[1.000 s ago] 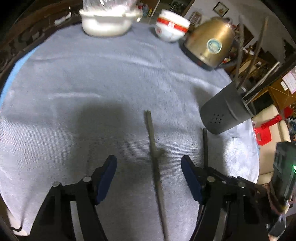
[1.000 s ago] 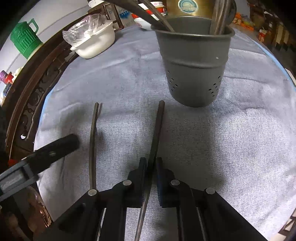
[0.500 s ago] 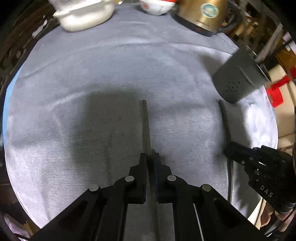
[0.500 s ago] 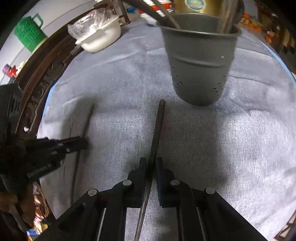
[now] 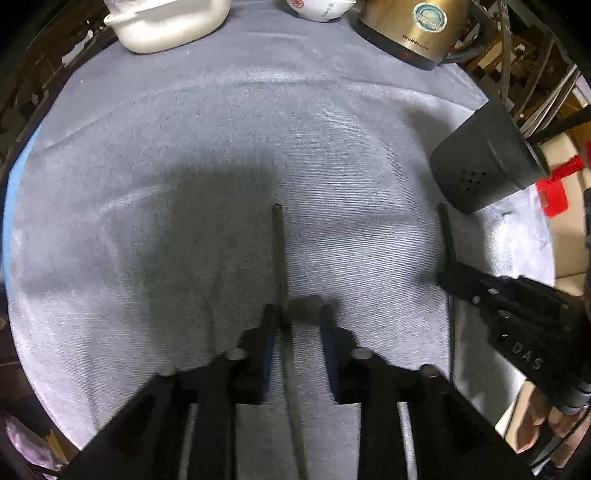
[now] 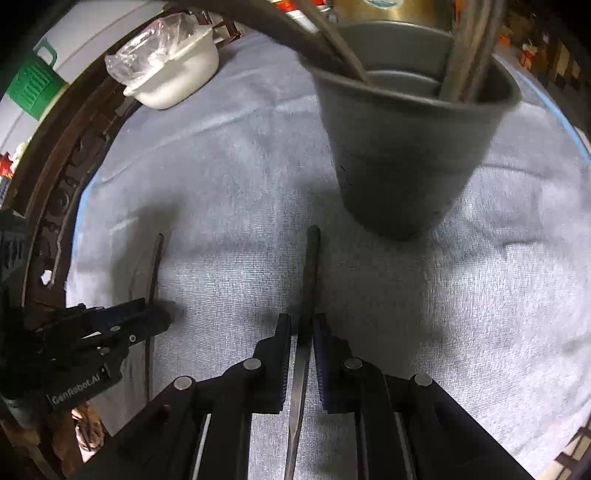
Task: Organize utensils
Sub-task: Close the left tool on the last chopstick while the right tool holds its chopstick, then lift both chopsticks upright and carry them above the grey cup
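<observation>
Left gripper (image 5: 297, 321): jaws slightly parted. A dark chopstick (image 5: 279, 251) runs between them, against one finger; the other pad stands clear of it, with cloth showing in the gap. Not gripped.

Right gripper (image 6: 301, 325): closed on a second chopstick (image 6: 312, 266), which sticks out forward, its far end just short of the foot of the grey utensil holder (image 6: 406, 155).

Both chopsticks lie roughly parallel on the grey cloth (image 5: 147, 147) over the round tabletop, towards its near edge.

Holder stands upright towards the right edge, several long utensils (image 6: 461, 55) in it.

Far edge: white dish (image 6: 177, 77) under plastic film, gold kettle (image 5: 417, 29).
</observation>
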A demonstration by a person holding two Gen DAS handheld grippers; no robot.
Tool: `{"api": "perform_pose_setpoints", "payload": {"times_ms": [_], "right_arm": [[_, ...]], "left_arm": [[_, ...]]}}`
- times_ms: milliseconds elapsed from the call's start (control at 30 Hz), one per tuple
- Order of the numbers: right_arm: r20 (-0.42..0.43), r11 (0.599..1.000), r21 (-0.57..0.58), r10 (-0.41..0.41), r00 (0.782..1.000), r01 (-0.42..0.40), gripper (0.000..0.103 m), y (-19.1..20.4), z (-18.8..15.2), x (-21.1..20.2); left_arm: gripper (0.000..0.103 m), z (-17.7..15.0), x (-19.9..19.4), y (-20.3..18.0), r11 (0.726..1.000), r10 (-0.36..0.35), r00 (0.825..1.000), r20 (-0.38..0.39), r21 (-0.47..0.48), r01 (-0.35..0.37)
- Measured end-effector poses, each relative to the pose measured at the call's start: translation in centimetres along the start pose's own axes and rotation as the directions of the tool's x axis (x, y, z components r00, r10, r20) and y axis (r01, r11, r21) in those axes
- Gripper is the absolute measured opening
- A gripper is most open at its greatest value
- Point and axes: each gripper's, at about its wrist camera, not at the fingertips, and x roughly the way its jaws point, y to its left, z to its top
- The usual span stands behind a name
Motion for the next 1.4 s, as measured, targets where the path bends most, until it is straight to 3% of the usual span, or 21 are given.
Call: {"api": "perform_pose_setpoints", "payload": {"times_ms": [133,333,467,667,767,867,1000,1067,1200,1267,1367,1400], "right_arm": [[-0.021,0.999,-0.046,-0.018,1.0,0.017,0.009,0.6,-0.4,0.0],[-0.069,0.995,-0.091,-0.04,0.997,0.033,0.01,0.9,-0.6,0.0],[-0.095,0.991,-0.128,-0.055,0.994,0.043,0.01,1.2,-0.2,0.2],[-0.046,0.996,-0.088,-0.014,0.999,0.01,0.01,0.7,-1.2,-0.3],[-0.011,0.998,-0.058,0.035,0.999,-0.035,0.007,-1.2,-2.9,-1.7],[0.081,0.994,-0.001,0.105,0.991,-0.105,0.007,-2.6,-5.0,-3.9],[0.204,0.984,0.077,0.142,0.969,-0.16,0.007,-4.8,-6.5,-6.6],[0.29,0.973,0.135,0.141,0.947,-0.186,0.007,-6.6,-7.5,-8.3],[0.423,0.959,0.196,0.107,0.9,-0.206,0.007,-8.7,-8.9,-10.9],[0.493,0.957,0.208,0.075,0.867,-0.201,0.007,-9.3,-9.2,-12.6],[0.591,0.96,0.205,0.035,0.806,-0.193,0.007,-9.1,-8.6,-14.5],[0.638,0.963,0.2,0.011,0.77,-0.18,0.007,-9.1,-8.6,-15.5]], "left_arm": [[0.005,0.0,-0.1,1.7,0.998,-0.064,0.998,-0.014,-0.018,0.064],[0.006,0.7,0.0,3.5,0.996,-0.07,0.997,-0.045,-0.057,0.067],[0.006,1.6,-0.1,3.0,0.998,-0.05,0.998,-0.037,-0.035,0.049],[0.005,-0.1,-0.4,3.9,0.993,-0.105,0.994,0.004,-0.058,0.105],[0.005,-1.1,-1.9,5.4,0.982,-0.156,0.984,0.086,-0.091,0.164],[0.005,-2.6,-4.1,7.6,0.963,-0.202,0.959,0.199,-0.136,0.231],[0.005,-3.8,-6.4,8.9,0.955,-0.173,0.933,0.315,-0.177,0.237],[0.005,-5.1,-7.4,8.8,0.956,-0.146,0.918,0.369,-0.186,0.227],[0.005,-5.3,-9.1,7.6,0.959,-0.112,0.861,0.496,-0.173,0.224],[0.005,-5.2,-9.6,6.5,0.964,-0.096,0.827,0.554,-0.155,0.216],[0.005,-5.6,-11.5,5.5,0.974,-0.067,0.753,0.655,-0.122,0.192],[0.005,-5.9,-12.1,5.3,0.977,-0.054,0.727,0.685,-0.114,0.179]]}}
